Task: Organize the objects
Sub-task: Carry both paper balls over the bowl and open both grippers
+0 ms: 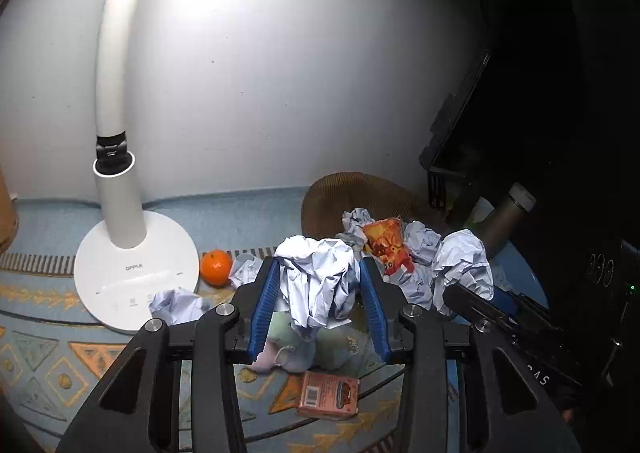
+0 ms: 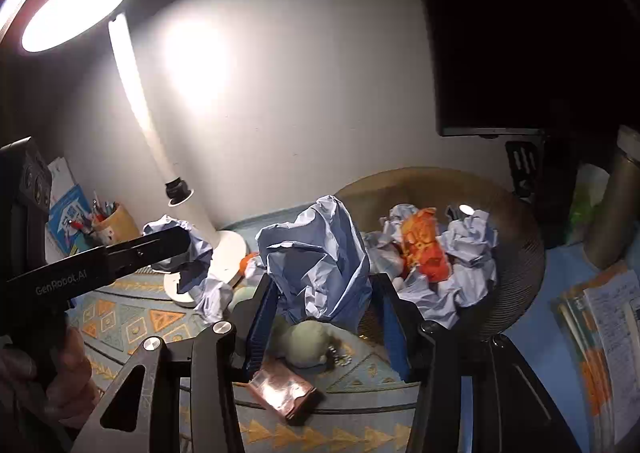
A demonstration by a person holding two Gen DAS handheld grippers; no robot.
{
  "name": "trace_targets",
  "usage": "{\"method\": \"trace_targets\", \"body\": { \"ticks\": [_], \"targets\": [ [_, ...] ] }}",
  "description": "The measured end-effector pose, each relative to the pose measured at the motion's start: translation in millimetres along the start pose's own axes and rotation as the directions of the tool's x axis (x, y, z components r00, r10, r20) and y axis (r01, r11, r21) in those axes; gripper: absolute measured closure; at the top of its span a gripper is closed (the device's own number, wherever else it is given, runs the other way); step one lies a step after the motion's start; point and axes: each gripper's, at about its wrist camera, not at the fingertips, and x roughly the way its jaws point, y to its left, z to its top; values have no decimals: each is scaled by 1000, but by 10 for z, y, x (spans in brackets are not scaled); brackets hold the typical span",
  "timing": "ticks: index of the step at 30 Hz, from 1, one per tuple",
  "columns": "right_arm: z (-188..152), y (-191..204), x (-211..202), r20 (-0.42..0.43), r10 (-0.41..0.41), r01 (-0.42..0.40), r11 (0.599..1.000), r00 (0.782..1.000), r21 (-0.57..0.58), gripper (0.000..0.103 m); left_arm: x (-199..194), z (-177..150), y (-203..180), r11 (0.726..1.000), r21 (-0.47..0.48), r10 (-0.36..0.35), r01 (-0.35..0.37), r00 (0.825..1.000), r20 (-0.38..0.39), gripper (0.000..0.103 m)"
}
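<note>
Basket [image 2: 516, 253]: you see paper wads and an orange wrapper [image 2: 424, 249] inside.
Left gripper [image 1: 320, 285]: clamped on crumpled paper [image 1: 316, 273], left of basket.
Right gripper [image 2: 324, 293]: pinching a paper ball [image 2: 320, 261] beside basket.

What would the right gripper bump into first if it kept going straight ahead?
Probably the brown basket full of crumpled paper; the right gripper, already shut on a paper ball, points toward its near rim, though depth is unclear.

lamp base [image 1: 136, 273]: OPPLE | left gripper [image 2: 182, 239] (side): GenRobot.AI
</note>
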Motion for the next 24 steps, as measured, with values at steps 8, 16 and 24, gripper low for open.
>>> {"method": "trace_targets", "body": {
  "ticks": [8, 16, 24],
  "targets": [
    [173, -851, 246, -43, -134, 138, 984, 990, 109, 56, 841, 283, -524, 995, 97, -9, 9, 1000, -2, 65],
    [75, -846, 364, -70, -131, 133, 991, 989, 31, 34, 1284, 155, -696, 990, 143, -4, 12, 998, -58, 29],
    [-26, -891, 201, -62, -115, 119, 991, 991, 64, 34, 857, -17, -529, 994, 108, 3, 1, 999, -33, 7]
  ]
}}
